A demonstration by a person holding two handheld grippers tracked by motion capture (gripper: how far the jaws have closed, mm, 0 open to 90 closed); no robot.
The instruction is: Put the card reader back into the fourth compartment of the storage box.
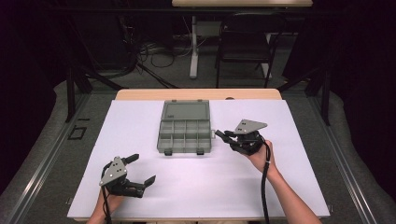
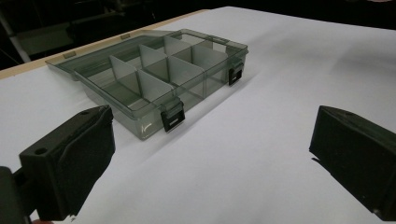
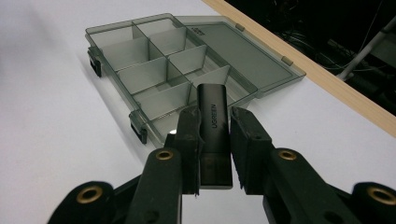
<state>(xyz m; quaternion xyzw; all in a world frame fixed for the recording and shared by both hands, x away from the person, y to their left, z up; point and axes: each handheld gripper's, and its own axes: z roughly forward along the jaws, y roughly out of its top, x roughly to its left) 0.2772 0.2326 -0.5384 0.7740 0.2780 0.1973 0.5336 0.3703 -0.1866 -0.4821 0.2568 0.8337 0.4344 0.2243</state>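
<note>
Right gripper (image 3: 215, 135) fingers (image 3: 189, 140) closed narrow on a small black adapter (image 3: 214, 126), printed "UGREEN", held lengthwise between them, tip pointing toward the box. In the high view the right gripper (image 1: 223, 136) sits just right of the box, near its front right corner. Left gripper (image 1: 140, 169) fingers (image 2: 79, 158) spread wide, holding nothing, low over the table (image 1: 196, 186) at front left, well apart from the box. One smoky clear plastic box (image 1: 184, 135), lid (image 1: 185, 111) lying open flat behind it, two black latches (image 2: 173, 116) on the front edge, eight compartments in two rows of four. Table covered in white.
</note>
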